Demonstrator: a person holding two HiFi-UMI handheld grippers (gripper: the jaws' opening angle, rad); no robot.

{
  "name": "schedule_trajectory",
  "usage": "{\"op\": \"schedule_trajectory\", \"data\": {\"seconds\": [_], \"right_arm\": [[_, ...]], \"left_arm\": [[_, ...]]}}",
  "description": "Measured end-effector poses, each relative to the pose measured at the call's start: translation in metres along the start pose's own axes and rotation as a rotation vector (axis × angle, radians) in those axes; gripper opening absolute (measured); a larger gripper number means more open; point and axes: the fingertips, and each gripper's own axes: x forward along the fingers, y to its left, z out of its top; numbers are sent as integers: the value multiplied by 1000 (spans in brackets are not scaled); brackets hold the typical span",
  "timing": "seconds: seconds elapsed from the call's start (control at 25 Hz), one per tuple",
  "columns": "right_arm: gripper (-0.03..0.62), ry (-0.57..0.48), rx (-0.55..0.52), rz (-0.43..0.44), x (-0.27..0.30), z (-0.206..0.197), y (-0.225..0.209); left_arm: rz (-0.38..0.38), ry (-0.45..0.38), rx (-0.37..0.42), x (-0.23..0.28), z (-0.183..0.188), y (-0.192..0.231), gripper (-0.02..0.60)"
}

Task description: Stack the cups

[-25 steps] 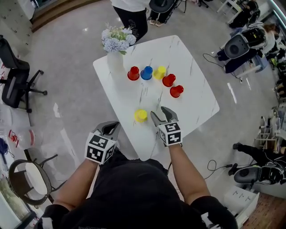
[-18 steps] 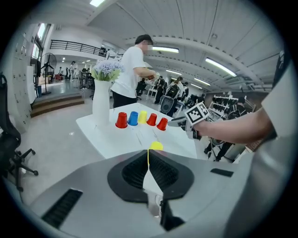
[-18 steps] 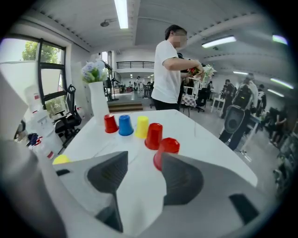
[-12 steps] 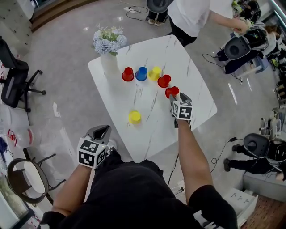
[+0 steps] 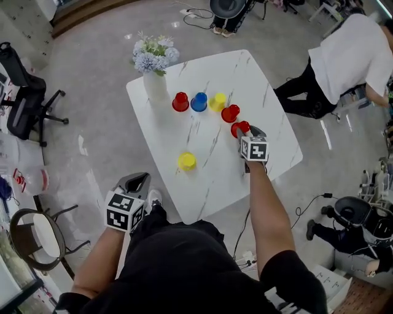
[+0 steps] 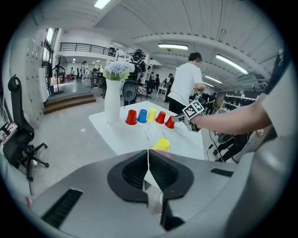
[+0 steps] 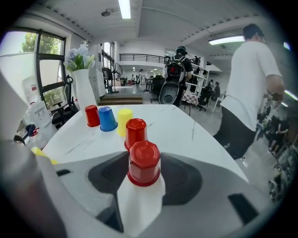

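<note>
Table [image 5: 270,153]'s got a vase [image 5: 155,86], a row of cups [image 5: 199,102] and a lone yellow cup [image 5: 186,161], with a person in white [image 5: 350,55] off its far-right side. Right arm's stretched out, right gripper [image 5: 247,132] clamped round the red cup [image 7: 144,161], which sits upside down at the row's right end. Left gripper [image 5: 137,181] hangs off the table's near-left edge, jaws pressed together, empty.

Bright ceiling strip lights [image 7: 125,8], soft shadows; gripper views bulge, corners dark, seemingly blurred.
</note>
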Motion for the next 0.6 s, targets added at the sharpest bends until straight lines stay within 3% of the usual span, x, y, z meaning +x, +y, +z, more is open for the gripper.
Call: {"op": "schedule_trajectory", "data": {"seconds": [0.32, 0.6], "right_arm": [[212, -67, -34, 60, -38, 4, 31], [212, -61, -112, 152, -78, -20, 102]], "left_arm": [[-8, -8, 8, 5, 5, -3, 9], [-41, -19, 37, 11, 13, -7, 9]]}}
